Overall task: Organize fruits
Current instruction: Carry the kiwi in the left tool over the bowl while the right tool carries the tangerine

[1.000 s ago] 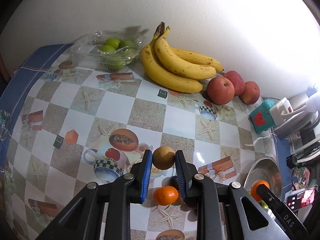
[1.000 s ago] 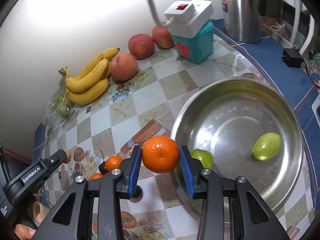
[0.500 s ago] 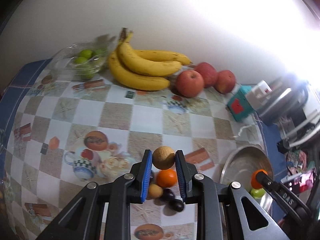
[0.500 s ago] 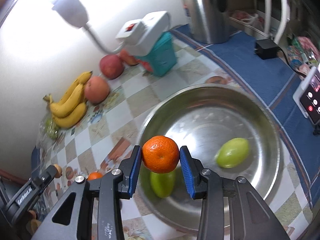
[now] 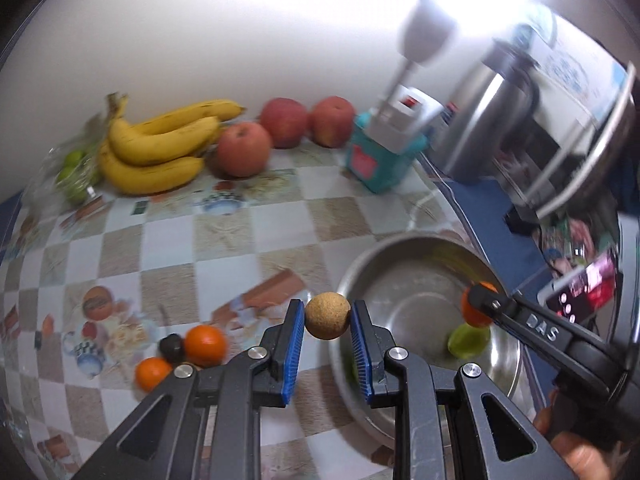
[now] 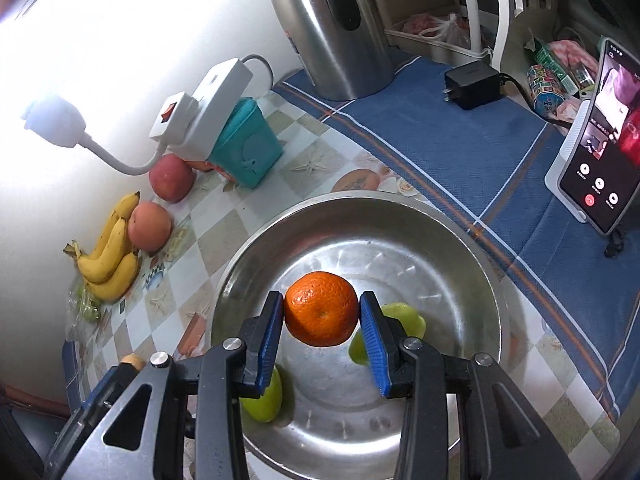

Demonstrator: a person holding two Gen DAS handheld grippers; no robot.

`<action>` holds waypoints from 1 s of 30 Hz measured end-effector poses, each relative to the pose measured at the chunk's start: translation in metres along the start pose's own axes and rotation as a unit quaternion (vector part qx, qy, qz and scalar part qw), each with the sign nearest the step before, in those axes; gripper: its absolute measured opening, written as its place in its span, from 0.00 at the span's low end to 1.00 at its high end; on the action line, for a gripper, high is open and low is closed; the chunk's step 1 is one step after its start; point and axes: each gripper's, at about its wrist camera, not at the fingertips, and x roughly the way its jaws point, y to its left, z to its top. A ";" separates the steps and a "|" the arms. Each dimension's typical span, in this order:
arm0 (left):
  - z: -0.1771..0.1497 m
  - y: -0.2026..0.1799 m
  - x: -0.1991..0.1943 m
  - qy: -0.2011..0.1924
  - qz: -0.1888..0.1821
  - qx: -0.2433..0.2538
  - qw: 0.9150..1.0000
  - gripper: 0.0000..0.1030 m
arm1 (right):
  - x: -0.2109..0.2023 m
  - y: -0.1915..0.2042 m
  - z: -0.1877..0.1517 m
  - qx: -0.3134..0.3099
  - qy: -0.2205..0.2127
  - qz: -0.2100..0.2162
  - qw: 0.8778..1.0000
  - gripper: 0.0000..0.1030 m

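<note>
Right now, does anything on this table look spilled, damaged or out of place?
Nothing is spilled or visibly damaged. One odd thing: a white power strip lies on top of the teal box, a makeshift perch. Two oranges and a dark fruit are loose on the tablecloth, outside the steel bowl.

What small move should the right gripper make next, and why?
Probably lower a little and open. The right gripper is shut on the orange, hanging over the middle of the bowl, where two green fruits already lie beside it, so a short drop should land it inside.
</note>
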 end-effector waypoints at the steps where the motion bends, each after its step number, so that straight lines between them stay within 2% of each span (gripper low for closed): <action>1: -0.001 -0.005 0.002 0.000 -0.001 0.007 1.000 0.25 | 0.002 -0.001 0.000 0.000 0.000 0.001 1.000 0.39; 7: -0.005 -0.029 0.014 -0.001 -0.006 0.050 0.999 0.25 | 0.012 -0.002 0.000 -0.001 0.006 0.001 1.000 0.39; 20: 0.013 -0.047 0.054 0.002 -0.019 0.057 0.998 0.25 | 0.022 -0.010 0.005 0.009 0.001 -0.005 1.000 0.40; 30: 0.007 -0.051 0.076 0.016 -0.017 0.062 0.998 0.25 | 0.032 -0.022 0.009 0.021 0.008 -0.013 1.000 0.40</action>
